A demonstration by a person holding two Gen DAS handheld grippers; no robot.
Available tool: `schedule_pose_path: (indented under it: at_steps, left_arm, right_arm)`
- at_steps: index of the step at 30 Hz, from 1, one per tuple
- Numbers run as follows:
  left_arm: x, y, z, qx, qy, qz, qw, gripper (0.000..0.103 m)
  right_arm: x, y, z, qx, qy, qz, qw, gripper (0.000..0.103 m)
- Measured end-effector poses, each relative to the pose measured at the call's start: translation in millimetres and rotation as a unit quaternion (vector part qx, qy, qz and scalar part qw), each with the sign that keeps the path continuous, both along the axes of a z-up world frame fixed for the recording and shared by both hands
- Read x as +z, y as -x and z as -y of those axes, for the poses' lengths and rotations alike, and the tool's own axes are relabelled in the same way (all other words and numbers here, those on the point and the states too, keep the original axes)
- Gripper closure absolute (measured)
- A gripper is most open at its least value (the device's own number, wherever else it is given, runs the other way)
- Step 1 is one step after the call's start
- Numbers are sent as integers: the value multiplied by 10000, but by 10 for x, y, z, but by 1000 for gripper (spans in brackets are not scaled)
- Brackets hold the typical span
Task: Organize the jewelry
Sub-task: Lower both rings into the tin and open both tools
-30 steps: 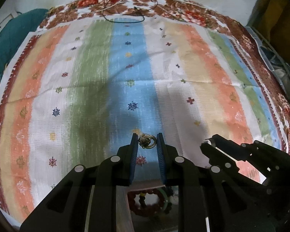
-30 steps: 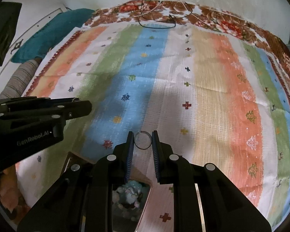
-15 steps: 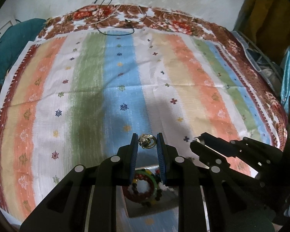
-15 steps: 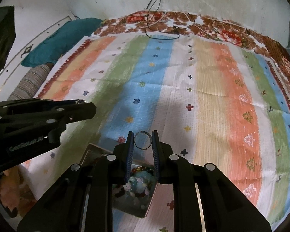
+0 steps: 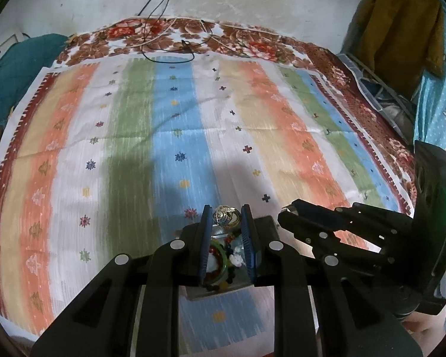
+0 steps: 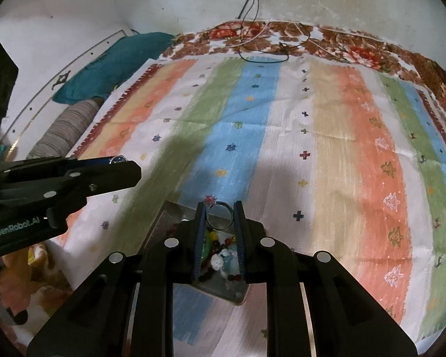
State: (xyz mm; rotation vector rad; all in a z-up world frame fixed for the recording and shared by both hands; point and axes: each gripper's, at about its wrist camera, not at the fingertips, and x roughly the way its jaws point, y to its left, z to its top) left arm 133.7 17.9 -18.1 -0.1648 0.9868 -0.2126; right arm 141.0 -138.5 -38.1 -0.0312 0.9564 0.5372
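Jewelry is in both grippers at once: the left gripper (image 5: 226,218) pinches an ornate gold ring (image 5: 226,216) between its blue pads, and the right gripper (image 6: 220,214) pinches a plain thin ring (image 6: 219,215), upright, between its own.

What has changed over the last second is the ground beneath them. A second ago each wrist view showed mostly the striped cloth (image 5: 178,136) ahead of the fingertips, with only a sliver of the tray low in the frame; now the metal tray (image 6: 175,209) fills the lower centre of both views, directly under the held rings, and its far edge sits just beyond the fingertips. In the left view a green bangle (image 5: 220,253) and a mix of beads lie between the fingers; in the right view pale and dark beads (image 6: 223,260) show in the same place.

Both grips look unchanged through that travel. The right gripper also appears at the lower right of the left view, close beside the left one.

I judge this as the carry nearly done: both rings hang over the tray, and the next step is probably to lower and release. With the grippers so near, opening them one at a time would be safer.
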Motion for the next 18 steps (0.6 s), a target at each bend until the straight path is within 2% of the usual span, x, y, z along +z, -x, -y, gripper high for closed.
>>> schedule_pose_path:
  at_steps: [4, 7, 8, 15, 17, 18]
  left_arm:
    - [9, 48, -28, 48, 107, -10, 9999, 84]
    - [19, 59, -68, 130, 160, 2, 9998, 81]
    - [21, 62, -85, 154, 191, -4, 9997, 79]
    - [39, 121, -162, 253, 314, -18, 9992, 77]
    - [53, 175, -158, 224, 309, -2, 9993, 73]
    - [55, 198, -158, 215, 285, 11, 9994, 70]
  right_arm:
    - [-5, 34, 11, -47, -99, -80, 9999, 82]
    - [-15, 59, 12, -28, -73, -96, 9999, 69]
    - [-13, 68, 20, -36, -77, -97, 9999, 67]
    - [59, 174, 104, -97, -19, 86, 9999, 65]
    - [81, 222, 139, -107, -12, 152, 9998, 57]
    - [91, 247, 150, -108, -2, 180, 9998, 56]
